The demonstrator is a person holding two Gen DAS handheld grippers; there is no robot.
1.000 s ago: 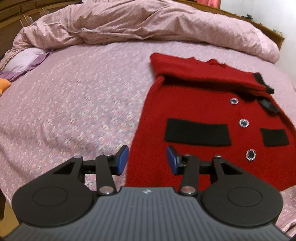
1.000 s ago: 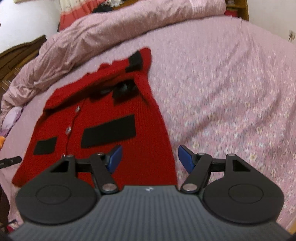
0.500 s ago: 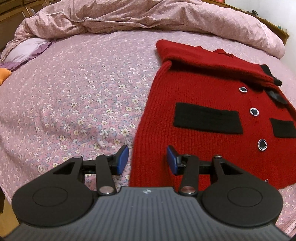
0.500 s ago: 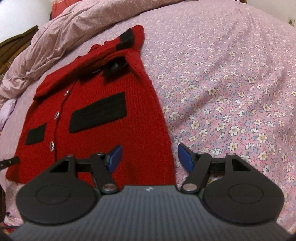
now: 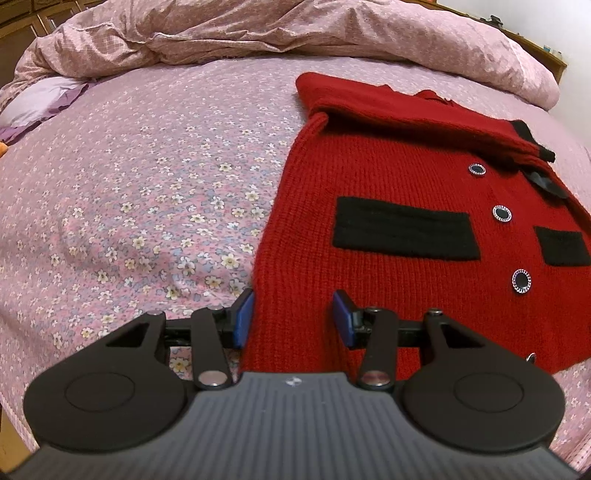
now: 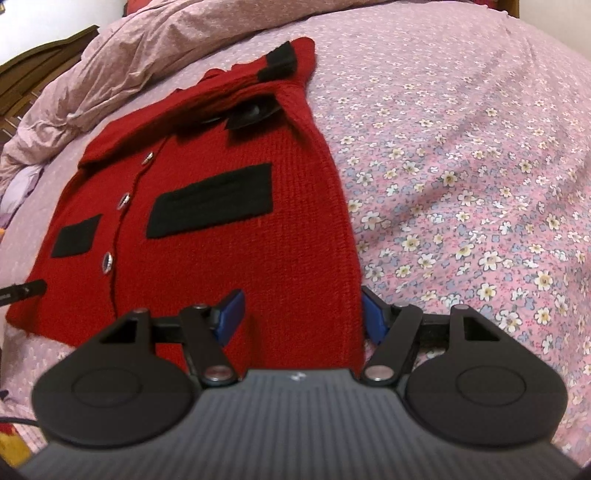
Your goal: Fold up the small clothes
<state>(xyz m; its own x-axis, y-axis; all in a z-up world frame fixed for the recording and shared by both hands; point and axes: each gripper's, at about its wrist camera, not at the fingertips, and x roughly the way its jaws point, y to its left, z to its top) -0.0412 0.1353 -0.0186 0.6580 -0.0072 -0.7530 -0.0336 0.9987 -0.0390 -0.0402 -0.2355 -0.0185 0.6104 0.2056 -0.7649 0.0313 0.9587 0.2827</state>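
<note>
A small red knit cardigan with black pocket patches and dark round buttons lies flat on the flowered pink bedsheet, its sleeves folded across the top. My left gripper stands open low over the cardigan's near left hem corner, the red edge lying between its blue pads. In the right wrist view the same cardigan fills the left half. My right gripper is open astride the near right hem corner. Neither gripper's pads press on the knit.
A crumpled pink duvet is heaped along the far side of the bed, with a lilac pillow at the far left. Dark wooden furniture stands beyond. A black bar pokes in at the cardigan's left hem.
Both grippers have sunk toward the bed and closed in on the cardigan's near hem, which now lies between each pair of pads. The jaws' width looks the same.
</note>
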